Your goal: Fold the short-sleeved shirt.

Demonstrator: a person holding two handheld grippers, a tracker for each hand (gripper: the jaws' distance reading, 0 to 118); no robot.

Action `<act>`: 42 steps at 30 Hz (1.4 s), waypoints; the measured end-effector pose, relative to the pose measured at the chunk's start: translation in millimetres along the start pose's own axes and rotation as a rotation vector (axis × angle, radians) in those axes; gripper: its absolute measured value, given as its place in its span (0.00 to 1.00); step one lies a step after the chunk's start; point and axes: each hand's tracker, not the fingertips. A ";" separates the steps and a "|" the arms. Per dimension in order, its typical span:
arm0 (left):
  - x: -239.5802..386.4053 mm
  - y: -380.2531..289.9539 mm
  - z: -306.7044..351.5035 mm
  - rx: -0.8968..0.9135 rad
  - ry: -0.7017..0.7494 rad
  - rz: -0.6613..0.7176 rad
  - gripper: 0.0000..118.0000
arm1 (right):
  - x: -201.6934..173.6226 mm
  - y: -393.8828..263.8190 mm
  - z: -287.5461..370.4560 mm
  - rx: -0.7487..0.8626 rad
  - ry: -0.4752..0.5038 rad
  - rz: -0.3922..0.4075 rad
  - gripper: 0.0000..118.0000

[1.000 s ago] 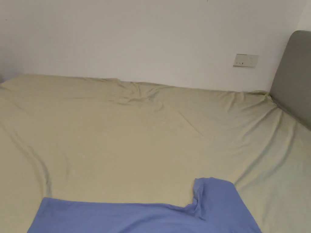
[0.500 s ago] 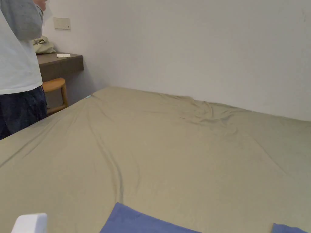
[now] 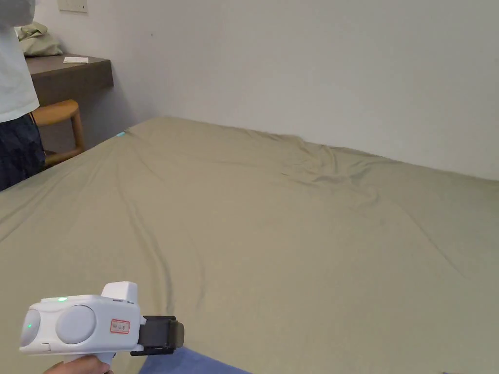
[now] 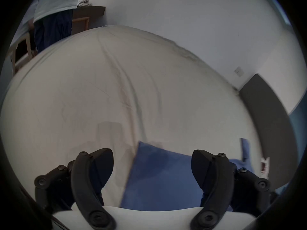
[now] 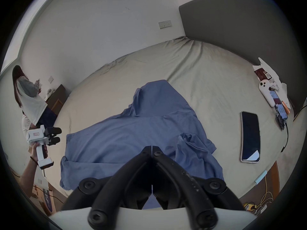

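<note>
Olive bed sheet (image 5: 207, 77), blue shirt (image 5: 141, 134) spread, seemingly unheld, left hand-held gripper (image 4: 152, 162) open.

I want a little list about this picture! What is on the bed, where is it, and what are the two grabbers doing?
Shirt: blue short-sleeved shirt spread on the bed, partly rumpled, one sleeve bunched up
Bed: wide bed with a wrinkled beige sheet
Left gripper: left gripper jaws wide apart, above the shirt's edge, holding nothing
Right gripper: right gripper jaws together over the shirt; whether they pinch cloth cannot be told
Also on the bed: dark flat phone beside the shirt, apart from it
Nearby: another person standing at the far side
</note>
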 end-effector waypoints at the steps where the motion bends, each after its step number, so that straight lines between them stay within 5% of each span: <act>1: 1.6 0.0 -8.7 0.002 0.036 -0.034 0.79 | 0.1 0.9 -2.7 -0.008 -0.009 -0.002 0.01; 5: 1.3 -6.5 -31.2 -0.105 0.050 -0.100 0.63 | 0.3 2.3 -7.0 -0.022 -0.030 0.005 0.01; 11: 14.0 -27.9 -29.4 -0.026 0.053 -0.233 0.62 | 0.3 4.1 -14.7 -0.066 -0.050 0.018 0.01; 13: 15.9 -23.8 -32.4 -0.037 0.058 -0.236 0.46 | -0.1 1.4 -14.3 -0.068 -0.057 0.028 0.01; 15: 18.9 -24.6 -30.9 -0.039 0.059 -0.265 0.41 | 2.8 0.4 -13.7 -0.072 -0.049 0.019 0.01; 18: 21.6 -22.8 -28.6 -0.083 0.001 -0.254 0.09 | 9.4 3.8 -16.2 -0.075 -0.043 -0.012 0.01; 23: 22.3 -25.8 -25.5 -0.083 0.021 -0.240 0.07 | 23.2 15.3 -20.6 -0.020 -0.107 -0.011 0.03; 24: 21.6 -27.2 -26.0 -0.090 0.019 -0.236 0.07 | 27.8 19.4 -22.3 -0.004 -0.112 -0.006 0.11; 26: 26.1 -30.8 -24.9 -0.091 0.022 -0.238 0.07 | 38.7 31.8 -35.3 0.022 -0.121 0.021 0.53; 28: 30.2 -30.8 -25.8 -0.092 0.036 -0.223 0.07 | 48.5 47.6 -58.2 -0.022 -0.167 0.065 0.79; 29: 34.1 -30.9 -24.5 -0.092 0.044 -0.222 0.07 | 50.3 55.5 -70.5 -0.056 -0.218 0.080 0.84; 38: 38.4 -30.7 -22.4 -0.098 0.052 -0.225 0.07 | 60.6 94.2 -166.9 -0.113 -0.163 0.064 0.76; 42: 41.0 -31.8 -20.6 -0.093 0.057 -0.229 0.07 | 53.0 95.7 -197.7 -0.185 -0.271 0.144 0.68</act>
